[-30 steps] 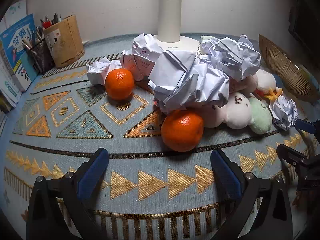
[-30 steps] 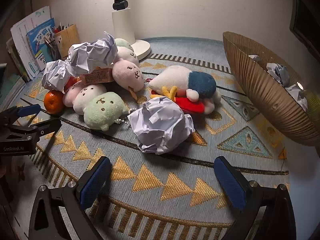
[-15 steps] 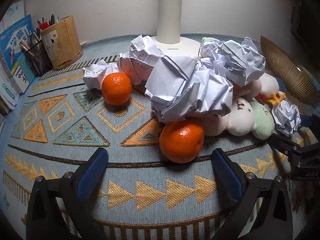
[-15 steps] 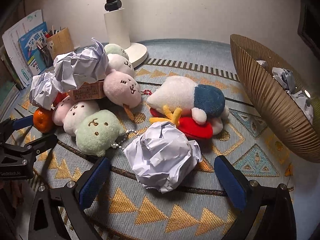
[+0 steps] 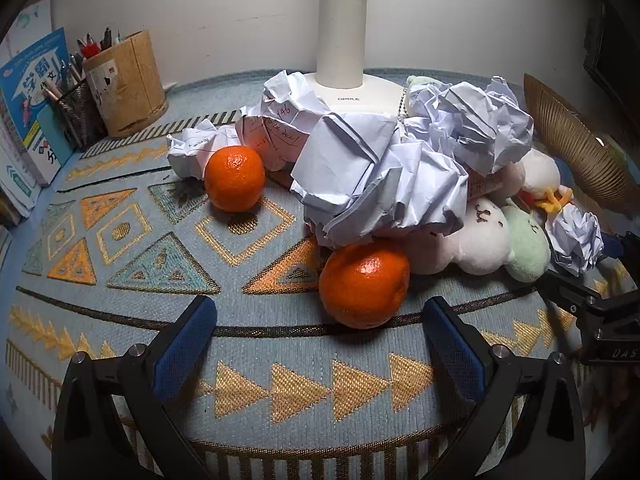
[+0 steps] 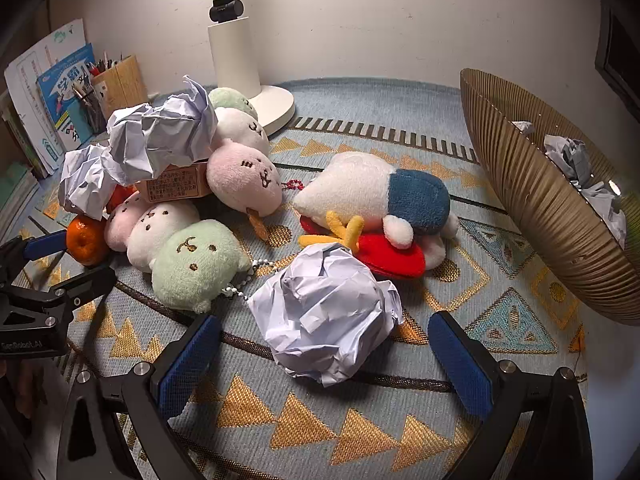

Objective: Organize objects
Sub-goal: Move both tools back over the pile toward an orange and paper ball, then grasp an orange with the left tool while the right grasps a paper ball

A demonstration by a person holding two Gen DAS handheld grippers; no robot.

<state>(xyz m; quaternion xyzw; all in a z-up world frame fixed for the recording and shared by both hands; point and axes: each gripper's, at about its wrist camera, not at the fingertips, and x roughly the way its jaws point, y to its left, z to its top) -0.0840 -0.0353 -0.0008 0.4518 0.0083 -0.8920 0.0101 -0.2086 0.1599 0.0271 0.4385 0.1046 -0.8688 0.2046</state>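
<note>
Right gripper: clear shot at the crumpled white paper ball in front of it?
Probably yes. The right gripper is open, and the crumpled white paper ball sits between its blue pads on bare patterned rug. The green plush toy and its bead chain lie just to the left.

both tools are wide open right now, nothing between the blue pads on either one. left tool sits low and level, fingers pointing straight ahead, its blue pads well apart. right tool is in the same pose, low and spread. each one shows up at the edge of the other's camera, so they're side by side, both facing roughly the same way.
</note>
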